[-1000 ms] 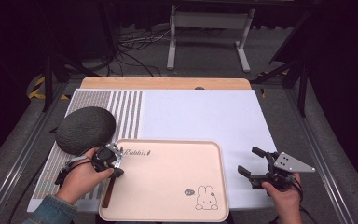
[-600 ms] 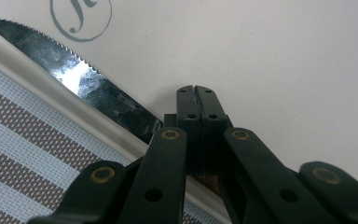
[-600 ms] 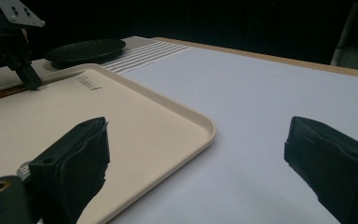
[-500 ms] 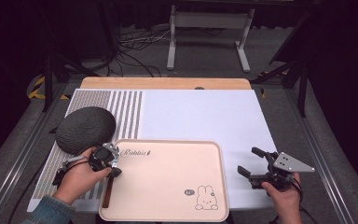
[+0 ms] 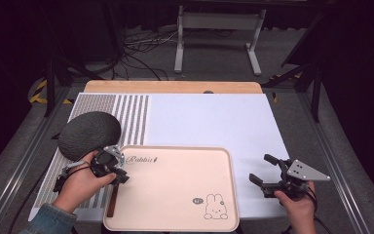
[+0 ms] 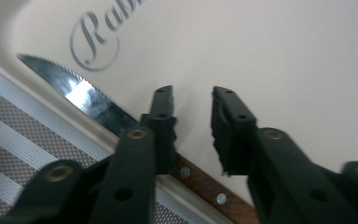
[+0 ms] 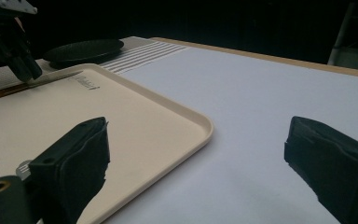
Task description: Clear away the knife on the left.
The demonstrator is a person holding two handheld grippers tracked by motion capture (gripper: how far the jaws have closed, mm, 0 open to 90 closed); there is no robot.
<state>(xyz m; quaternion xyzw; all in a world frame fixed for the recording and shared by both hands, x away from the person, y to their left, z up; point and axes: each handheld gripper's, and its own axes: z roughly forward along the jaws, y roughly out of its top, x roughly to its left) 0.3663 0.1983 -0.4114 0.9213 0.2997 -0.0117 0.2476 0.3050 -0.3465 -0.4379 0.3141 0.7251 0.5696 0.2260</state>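
L gripper [image 6: 193,105] sits over the tray's [image 5: 224,161] near-left corner, jaws just opened a little, gap narrow, nothing gripped. Knife [image 6: 86,100] lies right under it along tray's left rim, serrated blade inside the rim, wooden handle [image 6: 205,189] toward the person. Dark round plate [image 5: 90,134] just beyond tray's far-left corner, on striped mat [image 5: 131,117]. R gripper [image 5: 268,176] off tray's right edge over the white table [image 5: 214,117], jaws wide apart, empty.

bright table, dark surroundings (close-ups slightly blurred).
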